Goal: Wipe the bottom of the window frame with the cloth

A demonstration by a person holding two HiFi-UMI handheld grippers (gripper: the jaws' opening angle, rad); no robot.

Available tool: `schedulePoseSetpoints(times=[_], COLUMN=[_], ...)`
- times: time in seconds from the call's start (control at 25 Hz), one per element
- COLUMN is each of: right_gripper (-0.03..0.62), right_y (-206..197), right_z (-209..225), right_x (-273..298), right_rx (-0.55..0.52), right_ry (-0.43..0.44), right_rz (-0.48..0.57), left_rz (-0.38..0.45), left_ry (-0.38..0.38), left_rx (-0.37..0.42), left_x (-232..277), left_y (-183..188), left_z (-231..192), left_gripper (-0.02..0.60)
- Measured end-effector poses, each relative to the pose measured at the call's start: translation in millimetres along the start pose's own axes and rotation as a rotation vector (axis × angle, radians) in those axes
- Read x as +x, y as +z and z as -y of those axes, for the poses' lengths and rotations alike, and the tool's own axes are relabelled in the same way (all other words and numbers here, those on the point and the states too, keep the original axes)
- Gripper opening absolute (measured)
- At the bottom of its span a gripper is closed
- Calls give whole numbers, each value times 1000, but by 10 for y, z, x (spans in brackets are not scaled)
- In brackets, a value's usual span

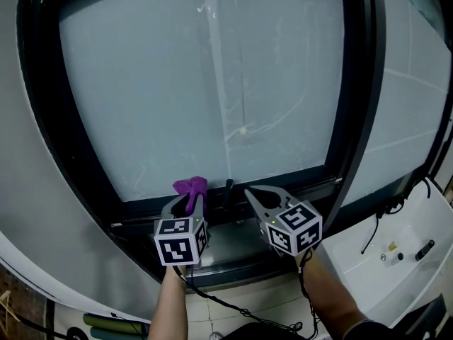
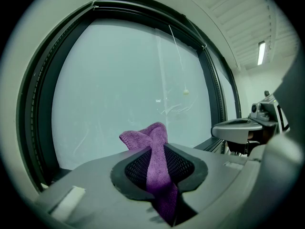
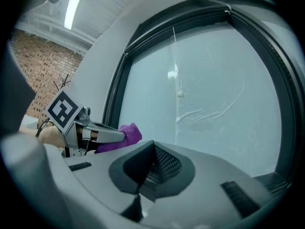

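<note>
Purple microfibre cloth (image 2: 157, 166) sat pinched in the left gripper (image 1: 188, 198), low and left of centre in the head view. The jaws were closed on its middle, with a bunched tuft standing out past their tips and a narrow tail running back down between them. It looked soft, light and limp, so it would probably fold and drag rather than push. Judged from that, the hold near the middle suited wiping, since the free tuft could flatten against the frame, though a loose corner might slip out under hard rubbing. Just right of it, the right gripper (image 1: 252, 191) had its jaws brought together with nothing between them, apart from the cloth. Beyond both tips the black bottom rail of the window frame (image 1: 297, 178) ran across the lower middle of the picture, near the tuft; whether cloth and rail touched could not be told. Farther off, the frosted glass pane (image 1: 177, 83) filled the upper part, with a thin pull cord with a small bead (image 1: 243, 129) hanging at its centre.
</note>
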State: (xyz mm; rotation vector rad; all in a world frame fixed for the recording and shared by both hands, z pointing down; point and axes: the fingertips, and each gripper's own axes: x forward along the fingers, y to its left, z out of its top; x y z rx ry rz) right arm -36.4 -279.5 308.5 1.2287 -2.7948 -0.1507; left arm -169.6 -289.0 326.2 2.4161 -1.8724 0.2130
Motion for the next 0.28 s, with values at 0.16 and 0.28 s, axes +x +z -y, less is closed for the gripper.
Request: schedulePoseSetpoints(times=[0.16,0.28], right_gripper=[14,14], right_y=[7,11], right_z=[-5,-9], right_x=[11,15], right_rx=[-1,1], right_ry=[1,1], right_rz=[0,-1], left_rz=[2,2], left_ry=[-2,-2], left_rx=[2,4], left_x=[0,-6], left_y=[9,14], left_z=[0,-4], left_gripper=[84,84])
